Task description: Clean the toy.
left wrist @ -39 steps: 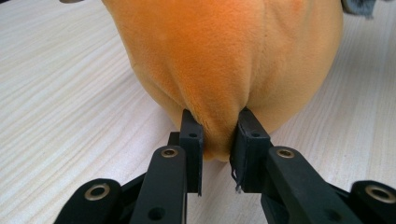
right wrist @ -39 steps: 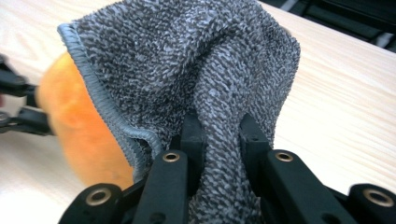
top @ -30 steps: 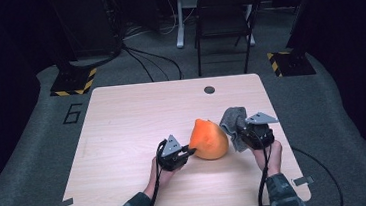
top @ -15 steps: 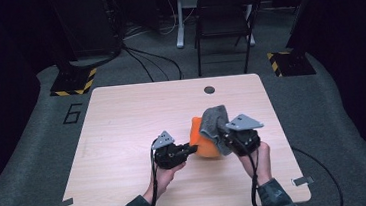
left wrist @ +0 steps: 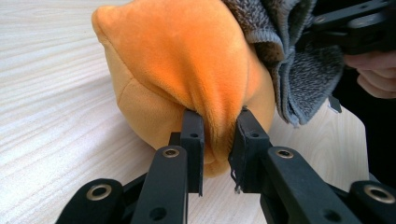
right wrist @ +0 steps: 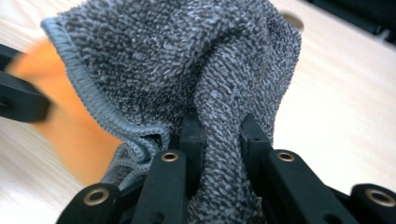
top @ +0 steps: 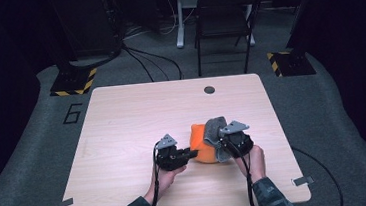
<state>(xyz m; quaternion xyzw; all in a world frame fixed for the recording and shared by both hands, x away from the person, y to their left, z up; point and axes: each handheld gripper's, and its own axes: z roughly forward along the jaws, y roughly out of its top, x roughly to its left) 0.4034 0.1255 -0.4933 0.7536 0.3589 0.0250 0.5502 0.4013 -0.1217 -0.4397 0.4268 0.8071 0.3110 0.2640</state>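
The left tongs [left wrist: 215, 140] pinch a fold of the one orange plush piece [left wrist: 187, 60], apparently pinning it while the right tongs [right wrist: 219, 135], clamped on the one grey knitted cloth [right wrist: 187, 60], drape it over the plush. Both soft things sit toward the tabletop's [top: 122, 118] near right part, the cloth touching the plush's right side.

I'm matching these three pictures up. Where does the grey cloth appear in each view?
High view: grey cloth right of centre, draped over the orange plush.
Left gripper view: upper right, against the plush.
Right gripper view: centre, pinched in the right tongs.
Shared landmark: the orange plush.
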